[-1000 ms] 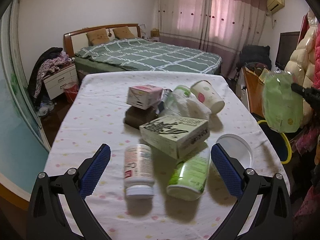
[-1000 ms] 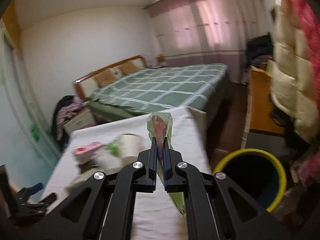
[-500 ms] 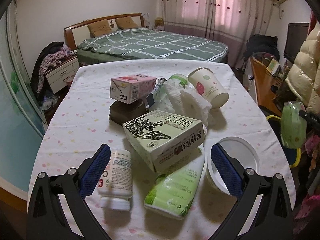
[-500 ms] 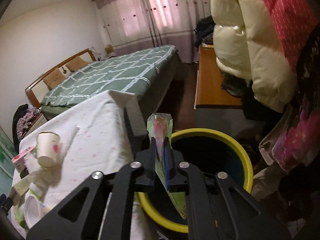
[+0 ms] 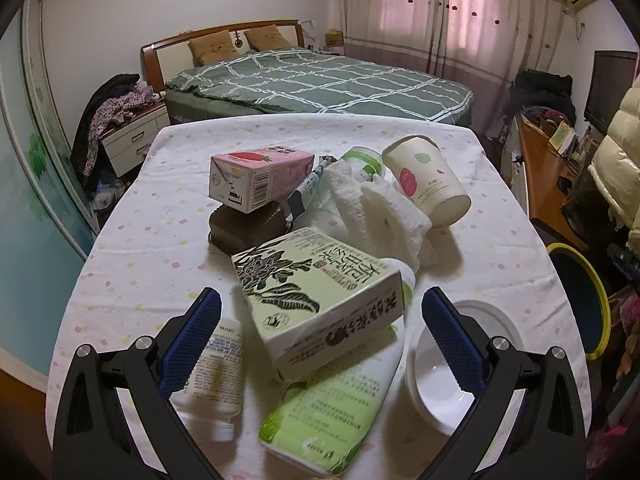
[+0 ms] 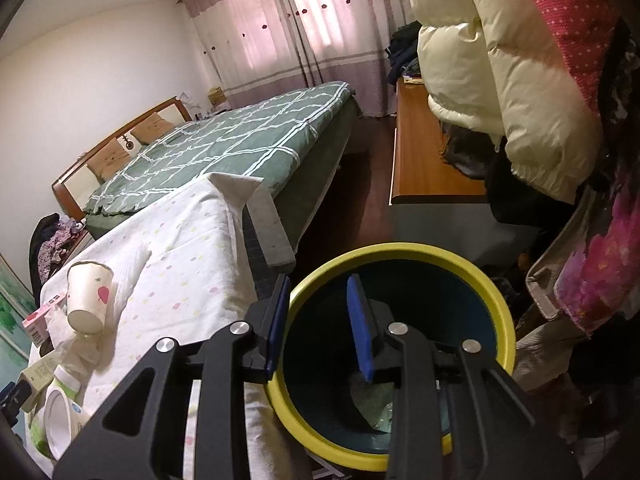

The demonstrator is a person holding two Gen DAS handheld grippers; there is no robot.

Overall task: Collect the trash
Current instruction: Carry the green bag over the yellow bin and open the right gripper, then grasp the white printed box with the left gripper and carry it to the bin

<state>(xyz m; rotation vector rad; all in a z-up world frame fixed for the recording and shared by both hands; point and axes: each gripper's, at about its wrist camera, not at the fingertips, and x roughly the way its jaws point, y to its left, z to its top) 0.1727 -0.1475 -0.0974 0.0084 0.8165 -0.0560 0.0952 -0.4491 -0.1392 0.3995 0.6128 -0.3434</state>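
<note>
Daylight is filtered pink through the curtains (image 5: 472, 12) at the far wall; the room is evenly, softly lit. Short soft shadows are cast toward the camera under the green carton (image 5: 320, 304). Strong fisheye bending and black vignetting are seen at the corners. The bin interior (image 6: 400, 360) is left dim and murky.

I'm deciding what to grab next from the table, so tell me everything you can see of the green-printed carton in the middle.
The green-printed carton is a rectangular box, seemingly cardboard, pale green with a black leafy-vegetable drawing and Chinese lettering on its top and side. It looks closed and undamaged. It lies tilted, propped on the green-and-white bottle beneath it, its far corner close to the brown container. It sits between the fingers of the left gripper, which do not touch it.
</note>
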